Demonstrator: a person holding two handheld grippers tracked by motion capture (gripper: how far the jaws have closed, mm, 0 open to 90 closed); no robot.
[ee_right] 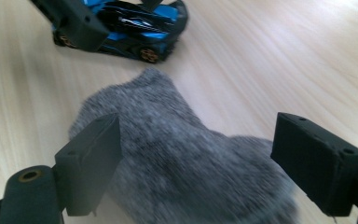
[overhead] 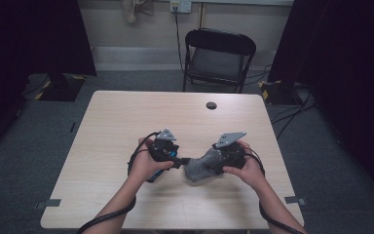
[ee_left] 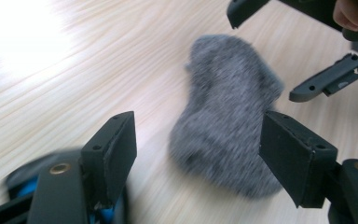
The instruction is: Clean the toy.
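A pale wooden table [overhead: 126, 122] fills the middle of the high view, set on grey carpet, with a small dark round hole [overhead: 211, 105] near its far edge. Beyond it, at the upper centre of the frame, stands a black folding chair [overhead: 217, 58] against the wall.

On the table's near half, just right of the frame's centre, lies a grey fuzzy sock [overhead: 202, 167], crumpled into a soft heap. In the left gripper view it sits in the middle of the frame, flat on the wood; in the right gripper view it spreads across the lower centre.

The left gripper [overhead: 177, 161] sits left of the sock in the high view, its tip close to the sock's left edge. In its own view the jaws stand well apart, with nothing pressed between them; the sock lies beyond and between them.

The right gripper [overhead: 221, 163] is at the sock's right side in the high view. In its own view the jaws are spread wide over the sock, and the pads do not press on the cloth.

A blue and black toy car [ee_right: 130, 28] rests at the upper left of the right gripper view, just beyond the sock's far end and close under the left gripper.
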